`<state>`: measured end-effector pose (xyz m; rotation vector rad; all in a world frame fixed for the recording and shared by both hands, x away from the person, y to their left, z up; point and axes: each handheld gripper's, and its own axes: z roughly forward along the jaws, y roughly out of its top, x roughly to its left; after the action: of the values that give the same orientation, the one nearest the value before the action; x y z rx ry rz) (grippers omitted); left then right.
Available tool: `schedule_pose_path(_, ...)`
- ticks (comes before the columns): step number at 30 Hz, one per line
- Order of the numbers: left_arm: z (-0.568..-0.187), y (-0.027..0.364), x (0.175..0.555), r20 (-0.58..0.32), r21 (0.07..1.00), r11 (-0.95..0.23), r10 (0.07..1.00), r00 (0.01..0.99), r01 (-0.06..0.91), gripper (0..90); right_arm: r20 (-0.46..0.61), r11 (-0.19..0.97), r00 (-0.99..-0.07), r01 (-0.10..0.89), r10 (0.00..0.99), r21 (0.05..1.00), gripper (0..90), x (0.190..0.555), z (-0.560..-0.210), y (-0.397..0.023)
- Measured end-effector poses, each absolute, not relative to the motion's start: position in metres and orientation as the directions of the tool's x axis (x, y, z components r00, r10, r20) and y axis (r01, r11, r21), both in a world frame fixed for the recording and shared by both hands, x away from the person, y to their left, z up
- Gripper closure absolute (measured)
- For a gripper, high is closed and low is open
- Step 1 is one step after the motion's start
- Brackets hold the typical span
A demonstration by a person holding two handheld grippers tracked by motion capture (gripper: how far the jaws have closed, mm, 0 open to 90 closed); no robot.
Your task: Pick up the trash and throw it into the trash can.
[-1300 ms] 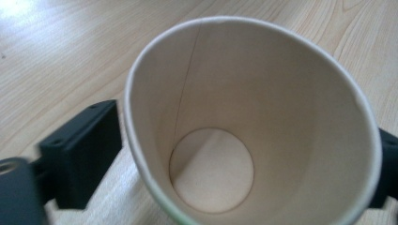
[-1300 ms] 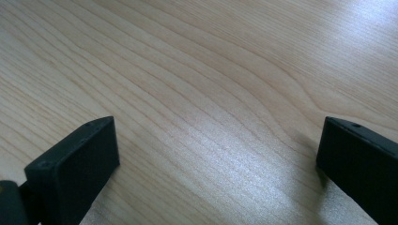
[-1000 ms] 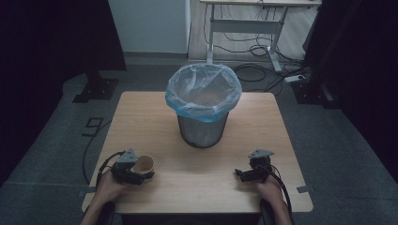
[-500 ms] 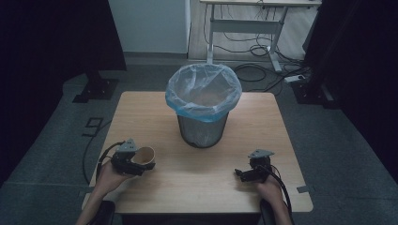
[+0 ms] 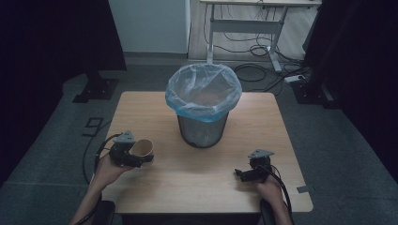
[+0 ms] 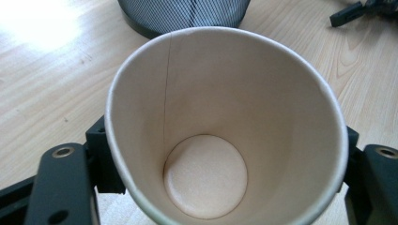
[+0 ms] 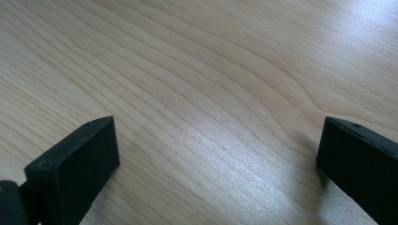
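At the near left corner of the light wooden table (image 5: 263,117), the left gripper (image 5: 136,157) was closed on a tan, tapered paper cup (image 5: 142,148), its two black jaws pressing the cup's opposite sides. The cup lay tilted, its open mouth facing away from the hand and toward the table's middle. In the left gripper view the cup (image 6: 225,136) was empty, a straight seam running down its inner wall. Ahead of that gripper and to its right stood a dark mesh waste bin (image 5: 202,131) lined with a pale blue plastic bag (image 5: 203,91), apart from the cup. The right gripper (image 5: 244,174) rested low at the table's near right, well apart from the cup, its jaws wide open over bare wood with nothing between them.
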<state>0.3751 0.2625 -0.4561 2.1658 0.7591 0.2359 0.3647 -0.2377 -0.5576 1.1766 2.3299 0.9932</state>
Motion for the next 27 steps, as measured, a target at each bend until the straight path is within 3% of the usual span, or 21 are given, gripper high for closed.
schedule_pose_path(27, -0.406, 0.251, 0.404, -0.078, 0.747, -0.5, 0.588, 0.805, 0.438, 24.9, 0.004, 0.412, -0.596, 0.56, 0.803, 0.719, 0.0, 0.365, -0.558, -0.238)
